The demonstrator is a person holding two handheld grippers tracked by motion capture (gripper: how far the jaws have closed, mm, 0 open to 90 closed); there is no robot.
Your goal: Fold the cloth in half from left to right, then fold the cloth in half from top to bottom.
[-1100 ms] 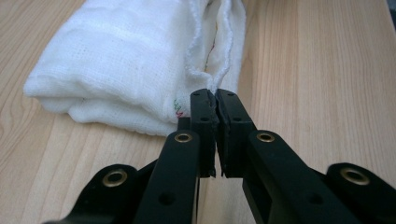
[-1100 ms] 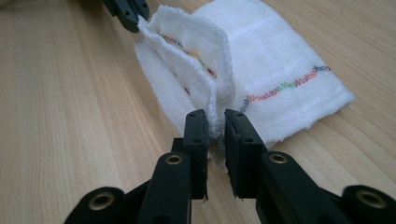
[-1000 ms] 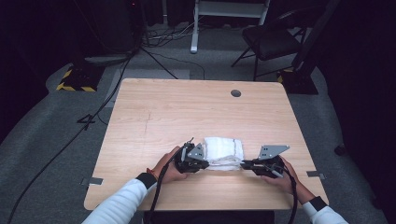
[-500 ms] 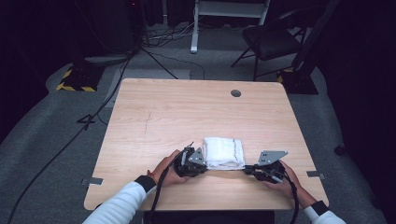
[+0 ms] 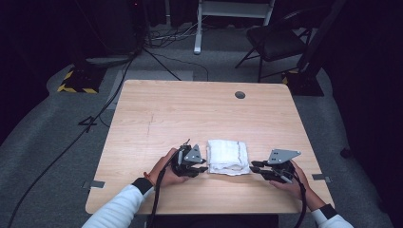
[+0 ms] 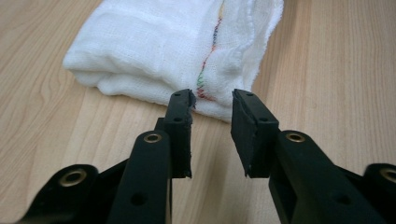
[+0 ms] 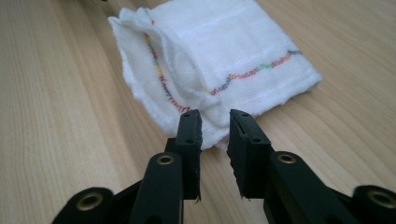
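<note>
the folded white gauze cloth with a multicoloured stitched line (image 5: pixel 228 156) lies flat on the near half of the light wooden table (image 5: pixel 190 114), between my two grippers. compared with a second ago, when both sets of jaws were at the cloth's side edges, the cloth now lies free and squared up, and both tools have backed away from it. the left gripper (image 6: pixel 212 100) has its jaws parted with nothing between them; its tips sit just short of the cloth's (image 6: pixel 159 46) near hem, and i cannot tell whether one tip touches the fabric. the right gripper (image 7: pixel 215 119) is likewise parted and empty, its tips at the frayed corner where the layers of the cloth (image 7: pixel 219 51) overlap; in the high view this gripper (image 5: pixel 256 166) stands clear of the cloth's right edge, while the left gripper (image 5: pixel 205 166) is just beside the left edge. i judge that a fold has been completed and released, so the cloth holds its shape unaided. the next action is either another fold or withdrawal; the loose corner layers may spring open if disturbed.
</note>
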